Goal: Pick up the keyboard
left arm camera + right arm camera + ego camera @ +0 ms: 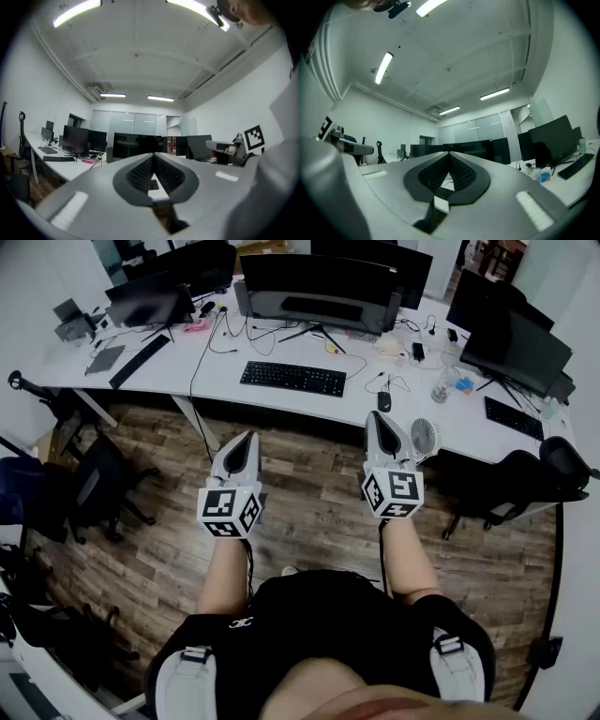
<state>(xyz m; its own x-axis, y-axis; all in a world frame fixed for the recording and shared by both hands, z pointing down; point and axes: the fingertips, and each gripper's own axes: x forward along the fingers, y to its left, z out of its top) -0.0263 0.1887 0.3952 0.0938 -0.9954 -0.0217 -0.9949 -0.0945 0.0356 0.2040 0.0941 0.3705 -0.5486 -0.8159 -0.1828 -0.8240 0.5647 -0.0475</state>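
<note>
A black keyboard (292, 378) lies flat on the long white desk (225, 371), in front of a wide dark monitor (314, 287). Both grippers hang over the wooden floor, short of the desk edge and pointing towards it. My left gripper (248, 439) is shut and holds nothing. My right gripper (380, 418) is likewise shut and empty, close to the desk edge. In the left gripper view the jaws (153, 153) meet at the tip, and a bit of the keyboard (153, 184) shows through the gap behind it. The right gripper view shows its closed jaws (449, 153) and the keyboard (443, 192) the same way.
A mouse (383, 401), a small white fan (425, 437) and a clear bottle (441, 387) sit right of the keyboard. Other keyboards (139, 362) (513, 418) and monitors line the desk. Office chairs stand at the left (98, 486) and right (525, 479).
</note>
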